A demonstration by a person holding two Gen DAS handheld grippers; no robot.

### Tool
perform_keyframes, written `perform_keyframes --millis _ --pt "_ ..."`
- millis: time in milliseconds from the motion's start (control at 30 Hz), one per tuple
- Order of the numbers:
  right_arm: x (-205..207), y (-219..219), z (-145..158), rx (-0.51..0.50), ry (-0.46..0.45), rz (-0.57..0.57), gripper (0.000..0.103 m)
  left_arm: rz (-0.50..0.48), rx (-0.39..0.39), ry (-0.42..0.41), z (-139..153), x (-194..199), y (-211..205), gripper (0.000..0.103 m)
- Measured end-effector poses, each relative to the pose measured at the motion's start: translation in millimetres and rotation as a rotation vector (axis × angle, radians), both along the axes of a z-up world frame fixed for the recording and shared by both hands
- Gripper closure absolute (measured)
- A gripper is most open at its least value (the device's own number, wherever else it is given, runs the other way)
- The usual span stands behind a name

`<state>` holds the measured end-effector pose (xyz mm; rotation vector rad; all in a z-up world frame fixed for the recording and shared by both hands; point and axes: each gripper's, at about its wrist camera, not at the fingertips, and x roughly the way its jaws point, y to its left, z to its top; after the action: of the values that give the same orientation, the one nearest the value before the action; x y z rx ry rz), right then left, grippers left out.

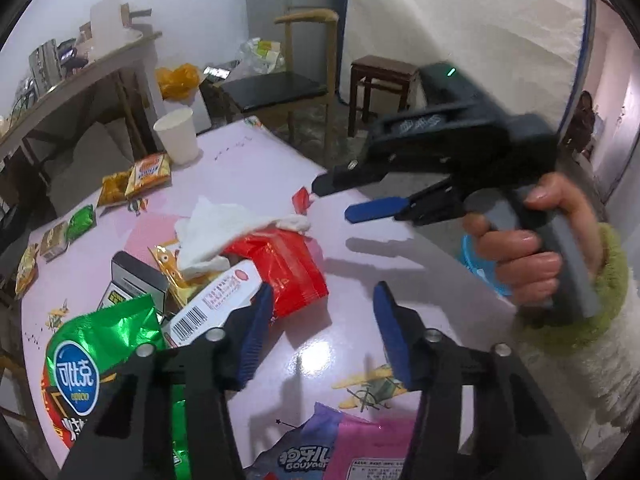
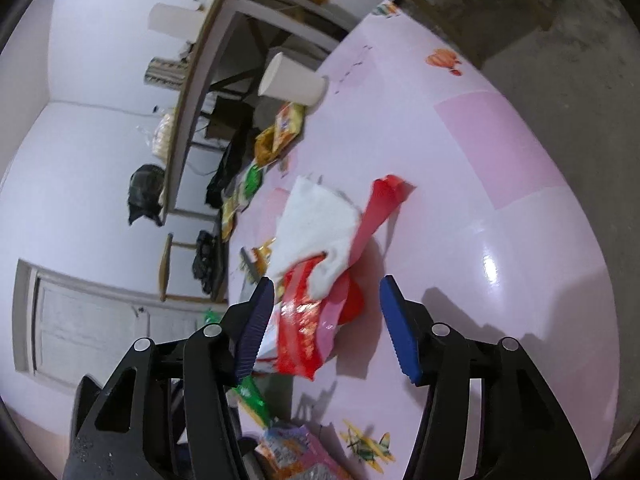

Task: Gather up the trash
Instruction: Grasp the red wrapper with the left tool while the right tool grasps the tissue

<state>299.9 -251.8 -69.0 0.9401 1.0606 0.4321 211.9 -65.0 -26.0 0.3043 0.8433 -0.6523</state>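
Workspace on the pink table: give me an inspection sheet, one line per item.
Surface: pink table, glossy, plane and balloon prints.
Job's things: red wrapper under a white tissue; green chip bag; barcoded box; pink packet; small snack packets by the far edge.
Clutter: white paper cup, upright.
Grippers: left hand-held gripper open, nothing between the pads; right hand-held gripper open over the red wrapper, not gripping.
Cables: nothing seen.
Surroundings: chair, stool, cluttered side table.
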Motion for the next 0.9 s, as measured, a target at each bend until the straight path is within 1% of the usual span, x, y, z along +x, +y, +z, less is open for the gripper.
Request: perform_keyframes --millis 67,200,267,333,433,467,600,633,667,800,833,900 --pt "3.8 3.7 1.0 0.001 -0.001 0.027 0.055 0.030 0.023 0.022 -7.9 6.7 -3.0 0.064" --pt "10.5 11.2 1.1 -0.004 0.008 0.067 0.062 0.062 0.031 0.082 -18.9 17.3 -5.1 0.066" --pt "14.5 15.7 -0.1 -0.009 0.018 0.086 0.063 0.090 0.028 0.114 -24.4 22.8 -4.7 0.067" --pt "19.4 21.8 -1.1 -0.020 0.024 0.104 0.065 0.112 0.022 0.132 -27.4 26.8 -4.0 0.067" --pt "24.1 26.2 -3.0 -0.030 0.033 0.111 0.069 0.147 0.014 0.151 -30.4 30.0 -2.2 0.068" --pt "25.1 26.5 -4.1 -0.030 0.038 0.112 0.072 0.156 0.009 0.162 -31.1 31.1 -1.3 0.072" --pt "28.9 28.1 -7.1 -0.031 0.053 0.113 0.081 0.197 -0.014 0.216 -35.3 36.1 2.8 0.084" --pt "29.2 28.1 -7.8 -0.030 0.056 0.112 0.083 0.203 -0.021 0.226 -36.3 36.7 3.8 0.088" --pt "29.8 27.9 -8.4 -0.030 0.058 0.110 0.086 0.207 -0.027 0.235 -37.0 37.3 4.5 0.090" --pt "30.2 26.3 -11.0 -0.015 0.074 0.106 0.087 0.201 -0.051 0.264 -38.9 35.8 5.1 0.091" --pt "29.8 26.2 -10.8 -0.014 0.075 0.106 0.087 0.190 -0.081 0.283 -38.3 34.8 5.9 0.091" --pt "28.9 26.1 -9.7 -0.015 0.073 0.108 0.086 0.176 -0.114 0.292 -36.5 32.9 6.8 0.089"
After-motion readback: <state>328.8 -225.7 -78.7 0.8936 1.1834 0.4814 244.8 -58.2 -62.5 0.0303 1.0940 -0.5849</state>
